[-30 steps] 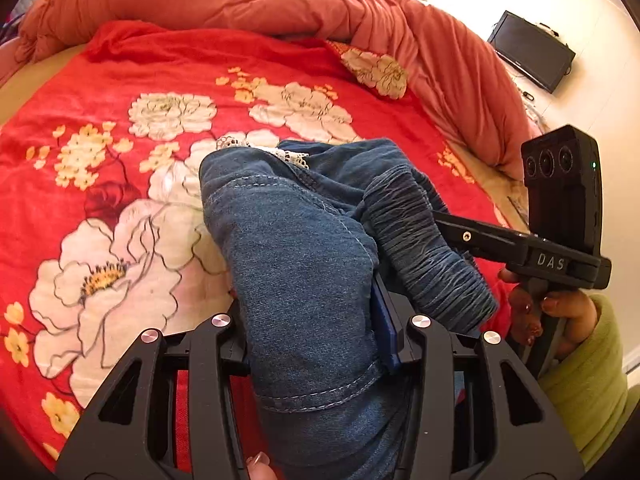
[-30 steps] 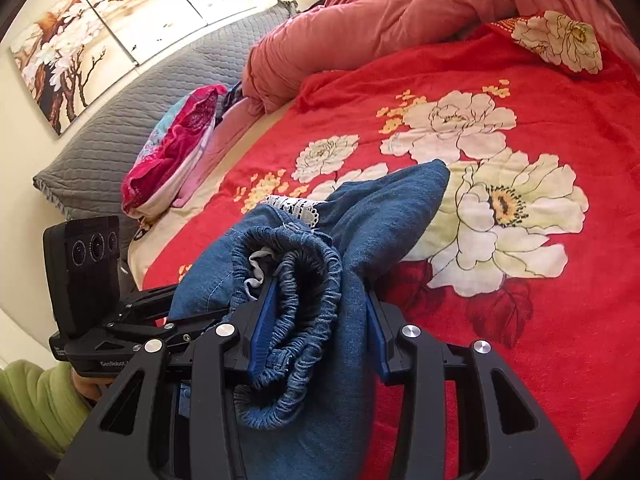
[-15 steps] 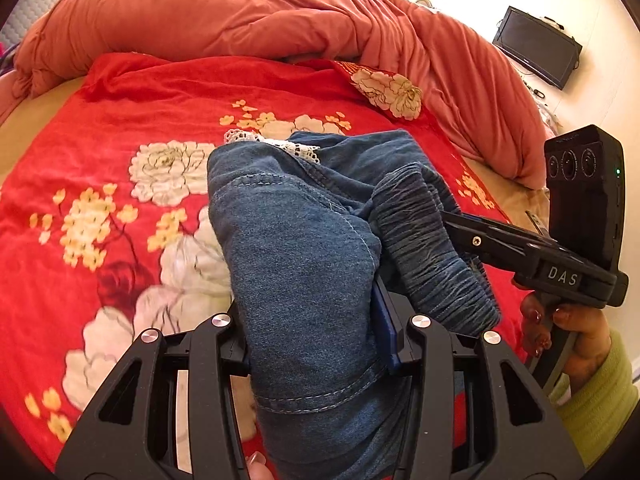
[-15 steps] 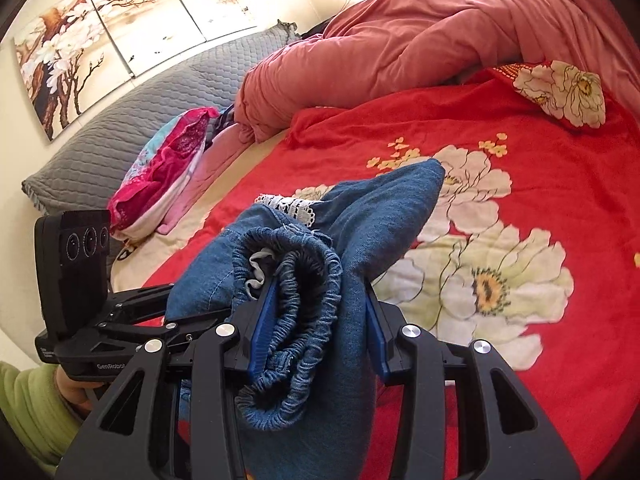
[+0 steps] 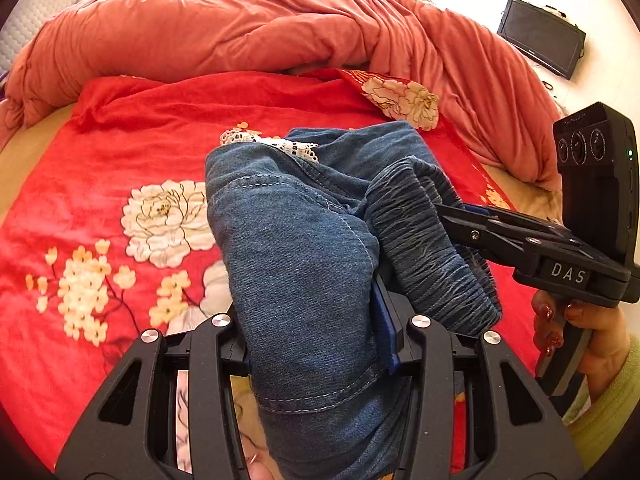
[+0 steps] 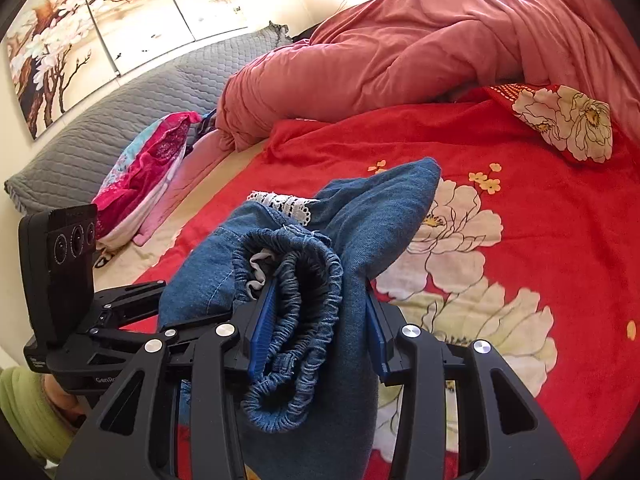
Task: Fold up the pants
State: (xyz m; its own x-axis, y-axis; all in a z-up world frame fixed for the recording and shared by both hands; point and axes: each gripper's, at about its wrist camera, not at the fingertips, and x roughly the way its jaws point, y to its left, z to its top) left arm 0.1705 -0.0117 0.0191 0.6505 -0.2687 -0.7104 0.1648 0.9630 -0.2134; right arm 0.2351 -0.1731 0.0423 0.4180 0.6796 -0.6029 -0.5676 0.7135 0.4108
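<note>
Your left gripper (image 5: 316,320) is clamped on a thick fold of the denim pants (image 5: 304,264), lifted above the red floral bedspread (image 5: 80,240). Just to its right, your right gripper (image 6: 316,320) pinches the bunched elastic waistband (image 6: 296,312) between its blue pads (image 6: 262,328), so the bundle hangs between both grips.
</note>
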